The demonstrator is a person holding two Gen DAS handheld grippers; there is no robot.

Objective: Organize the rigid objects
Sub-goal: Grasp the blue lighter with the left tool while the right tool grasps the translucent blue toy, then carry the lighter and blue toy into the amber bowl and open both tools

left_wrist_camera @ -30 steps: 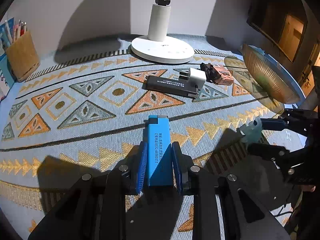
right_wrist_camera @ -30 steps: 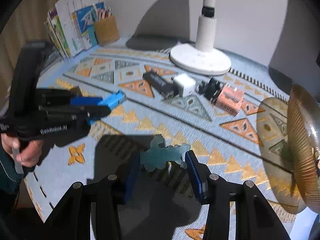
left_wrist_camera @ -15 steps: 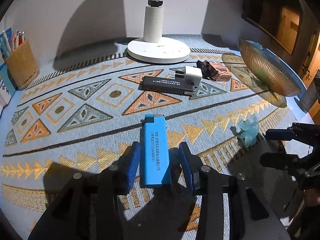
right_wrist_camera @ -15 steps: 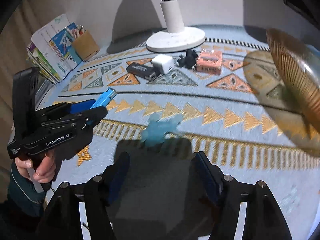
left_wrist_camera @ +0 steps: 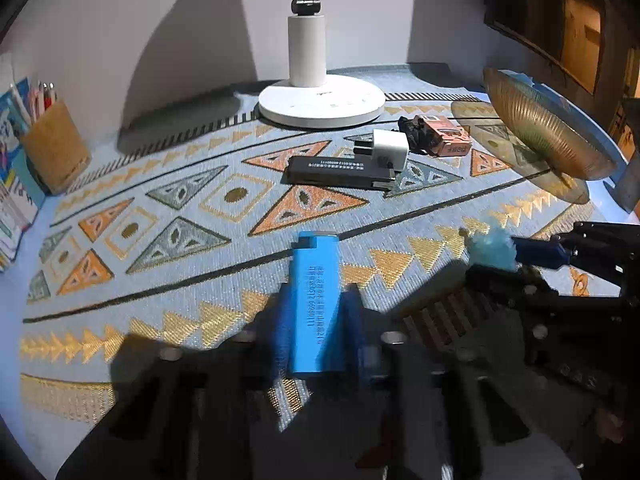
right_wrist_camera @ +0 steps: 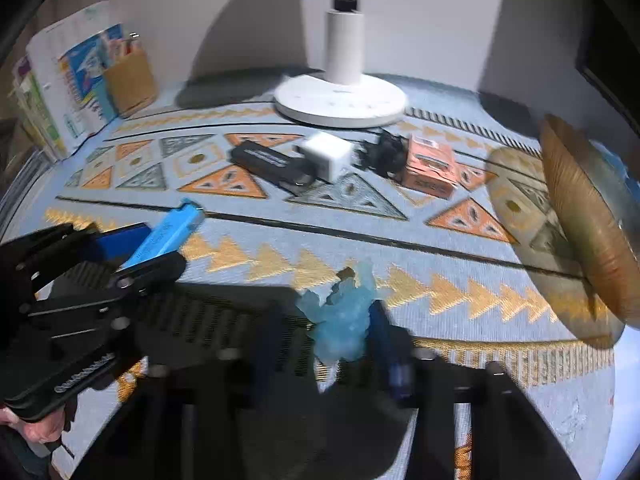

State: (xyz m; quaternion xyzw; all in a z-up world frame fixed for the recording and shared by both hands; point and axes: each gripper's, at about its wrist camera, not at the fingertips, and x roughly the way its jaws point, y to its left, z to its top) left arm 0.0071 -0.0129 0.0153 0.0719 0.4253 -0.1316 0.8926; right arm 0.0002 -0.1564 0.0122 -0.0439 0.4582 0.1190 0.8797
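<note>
Now, two pickups at once on the patterned cloth [left_wrist_camera: 224, 248] over the desk.

Left claw [left_wrist_camera: 316, 320]: clamped on the blue block [left_wrist_camera: 316, 300]; pads press both long sides, the printed face is up, and the far end sticks out well past the tips.

Right claw [right_wrist_camera: 340, 340]: closing on the pale blue lump [right_wrist_camera: 342, 324]. The lump sits between the pads, the right pad looks against it, and blur hides the left side.

Lump, seen from left wrist: just beyond the other claw's blue tip, low over or on the cloth; cannot tell which.

Row at back: black stick [left_wrist_camera: 340, 170], white plug [left_wrist_camera: 386, 148], a small dark bundle [right_wrist_camera: 386, 154] and an orange box [left_wrist_camera: 448, 140], lying close together in front of the white lamp base [left_wrist_camera: 320, 104].

Amber dish [left_wrist_camera: 548, 136]: at the right edge, tilted; its footing is unclear.

Pencil cup [left_wrist_camera: 54, 148]: far left, well apart from everything.

Step in hand, my reading: secure both pieces, then carry them toward the back row.

Doing it well: let the right pads settle fully before lifting, as the lump is irregular and may twist out. Keep the block level; it is held near one end. Lift the claws apart from each other, and steer the right one wide of the dish.
</note>
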